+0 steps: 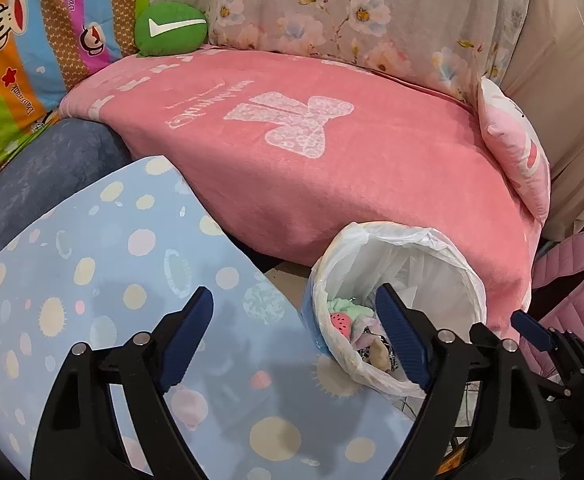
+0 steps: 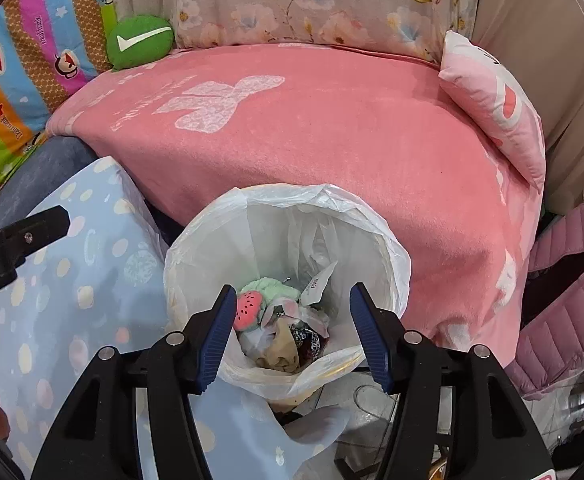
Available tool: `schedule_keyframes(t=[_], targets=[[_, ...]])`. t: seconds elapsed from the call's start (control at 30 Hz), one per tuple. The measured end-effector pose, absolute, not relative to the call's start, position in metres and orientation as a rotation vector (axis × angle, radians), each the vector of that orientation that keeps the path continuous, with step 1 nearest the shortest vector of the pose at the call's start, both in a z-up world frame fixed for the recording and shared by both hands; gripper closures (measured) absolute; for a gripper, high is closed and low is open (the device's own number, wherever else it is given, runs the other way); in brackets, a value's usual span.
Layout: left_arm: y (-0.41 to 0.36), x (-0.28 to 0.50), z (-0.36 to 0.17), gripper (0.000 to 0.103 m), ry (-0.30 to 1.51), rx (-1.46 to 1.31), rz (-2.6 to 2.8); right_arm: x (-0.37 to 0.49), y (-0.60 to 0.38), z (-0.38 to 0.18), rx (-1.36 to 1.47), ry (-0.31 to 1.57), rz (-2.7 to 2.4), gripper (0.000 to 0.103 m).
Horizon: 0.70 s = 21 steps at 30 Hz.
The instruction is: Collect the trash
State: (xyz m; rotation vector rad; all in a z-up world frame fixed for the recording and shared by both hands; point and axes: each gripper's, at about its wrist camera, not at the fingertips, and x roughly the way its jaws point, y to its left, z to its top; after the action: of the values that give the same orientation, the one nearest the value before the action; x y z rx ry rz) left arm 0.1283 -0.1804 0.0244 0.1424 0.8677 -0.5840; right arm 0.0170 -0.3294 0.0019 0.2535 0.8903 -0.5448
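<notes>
While both wrist views look down at the trash bin (image 2: 287, 276), right gripper (image 2: 292, 336) hangs over its mouth, lower centre of frame, jaws apart, nothing between them. Left gripper (image 1: 296, 336) is released too, over the dotted blue tabletop (image 1: 91, 280) at lower left. Bin has a white liner (image 2: 332, 208) and holds scraps (image 2: 283, 328): watermelon-print piece, green fluff, tag. Pink blanket (image 2: 332, 140) lies behind.
</notes>
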Motion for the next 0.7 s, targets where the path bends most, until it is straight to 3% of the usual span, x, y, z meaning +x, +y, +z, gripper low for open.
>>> schedule_keyframes(t=[0.37, 0.63, 0.7], targets=[[-0.164, 0.098, 0.015, 0.013, 0.835, 0.224, -0.521, -0.012, -0.300, 0.023, 0.216, 0.816, -0.537, 0.021], [-0.148, 0.080, 0.001, 0.012, 0.868, 0.230, -0.496, -0.034, -0.288, 0.015, 0.219, 0.834, -0.540, 0.016], [-0.144, 0.078, -0.002, 0.011, 0.878, 0.223, -0.490, -0.039, -0.286, 0.013, 0.219, 0.833, -0.539, 0.008]])
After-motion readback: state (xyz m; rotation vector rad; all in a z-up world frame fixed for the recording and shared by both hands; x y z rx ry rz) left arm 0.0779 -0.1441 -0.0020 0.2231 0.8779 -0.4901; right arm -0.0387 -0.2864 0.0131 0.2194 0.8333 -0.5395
